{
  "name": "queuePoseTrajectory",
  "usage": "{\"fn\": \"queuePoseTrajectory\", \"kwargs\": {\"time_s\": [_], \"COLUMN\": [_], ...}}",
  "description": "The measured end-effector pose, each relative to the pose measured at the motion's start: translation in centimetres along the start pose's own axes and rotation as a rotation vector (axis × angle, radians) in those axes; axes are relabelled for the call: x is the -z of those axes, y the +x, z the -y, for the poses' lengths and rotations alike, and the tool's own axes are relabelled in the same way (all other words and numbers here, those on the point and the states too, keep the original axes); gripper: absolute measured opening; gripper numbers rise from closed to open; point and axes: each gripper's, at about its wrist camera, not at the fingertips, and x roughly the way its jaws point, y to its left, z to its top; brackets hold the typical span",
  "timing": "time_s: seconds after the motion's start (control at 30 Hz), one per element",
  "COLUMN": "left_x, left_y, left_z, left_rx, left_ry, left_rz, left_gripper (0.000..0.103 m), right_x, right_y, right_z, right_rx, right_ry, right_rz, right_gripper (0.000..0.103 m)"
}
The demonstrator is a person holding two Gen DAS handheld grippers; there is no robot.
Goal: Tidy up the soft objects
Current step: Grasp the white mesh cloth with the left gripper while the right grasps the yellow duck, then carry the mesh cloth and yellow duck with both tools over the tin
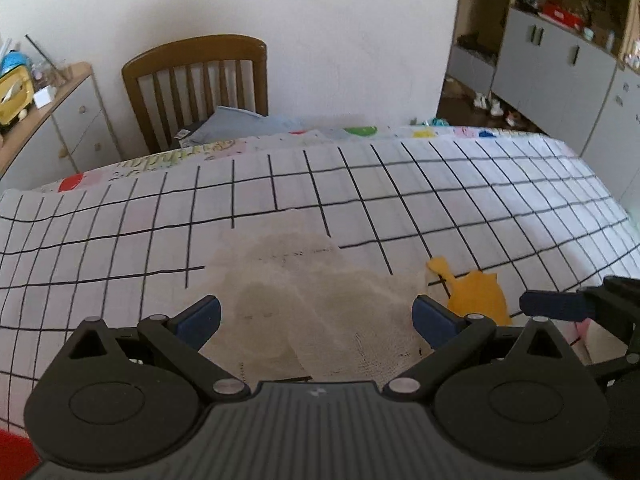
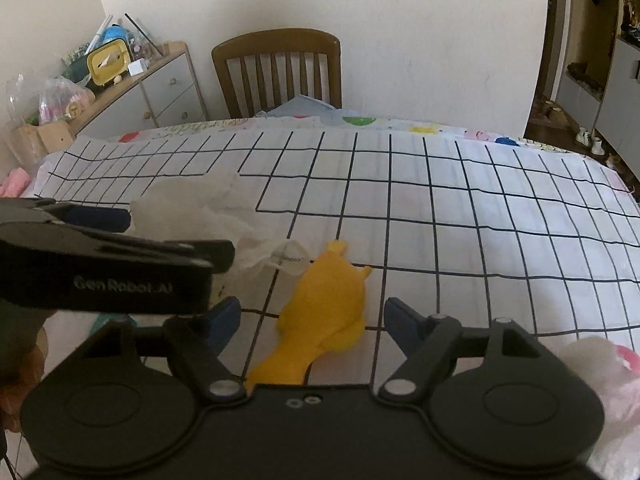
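A stained white gauze cloth lies flat on the grid-patterned table cover, straight below my left gripper, which is open and empty above it. The cloth also shows in the right wrist view. A yellow soft toy lies on the cover between the open fingers of my right gripper, which holds nothing. The toy shows in the left wrist view just right of the cloth. A pink-and-white soft toy lies at the near right.
A wooden chair with folded clothes stands at the table's far side against the white wall. A cluttered drawer cabinet is at the far left. Grey cupboards stand at the far right. Something red is at the near left.
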Motion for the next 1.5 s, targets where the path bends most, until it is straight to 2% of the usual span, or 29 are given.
{"fn": "queuePoseTrajectory", "kwargs": {"time_s": [0.17, 0.23, 0.37, 0.43, 0.47, 0.57, 0.63, 0.8, 1.1, 1.5], "left_x": [0.2, 0.2, 0.2, 0.3, 0.3, 0.4, 0.4, 0.3, 0.0, 0.9], "left_y": [1.1, 1.4, 1.9, 2.2, 2.3, 2.4, 2.3, 1.6, -2.1, -9.9], "left_z": [0.3, 0.4, 0.3, 0.3, 0.2, 0.1, 0.0, -0.8, -1.6, -3.5], "left_rx": [0.017, 0.021, 0.016, 0.005, 0.002, -0.009, -0.011, -0.019, -0.018, -0.009], "left_ry": [-0.005, -0.003, -0.014, -0.009, -0.013, -0.014, -0.016, -0.049, -0.094, -0.090], "left_rz": [-0.018, -0.027, -0.046, -0.060, -0.064, -0.061, -0.056, -0.040, 0.010, 0.060], "left_gripper": [0.100, 0.088, 0.074, 0.059, 0.058, 0.048, 0.034, 0.020, 0.018, 0.018], "right_x": [0.2, 0.2, 0.4, 0.4, 0.4, 0.4, 0.4, 0.5, 0.0, -0.5], "right_y": [0.8, 1.0, 1.2, 1.3, 1.3, 1.4, 1.3, 0.9, -1.7, -7.6], "right_z": [0.2, 0.4, 0.5, 0.5, 0.6, 0.6, 0.7, 0.8, 0.6, -2.6], "right_rx": [-0.007, -0.007, 0.002, 0.014, 0.017, 0.023, 0.022, 0.024, 0.022, -0.060], "right_ry": [0.005, 0.018, 0.032, 0.028, 0.031, 0.033, 0.038, 0.046, 0.048, -0.010], "right_rz": [-0.014, -0.015, -0.017, -0.012, -0.010, -0.004, 0.002, 0.020, 0.079, 0.118], "right_gripper": [0.073, 0.070, 0.055, 0.050, 0.046, 0.043, 0.041, 0.032, 0.030, 0.030]}}
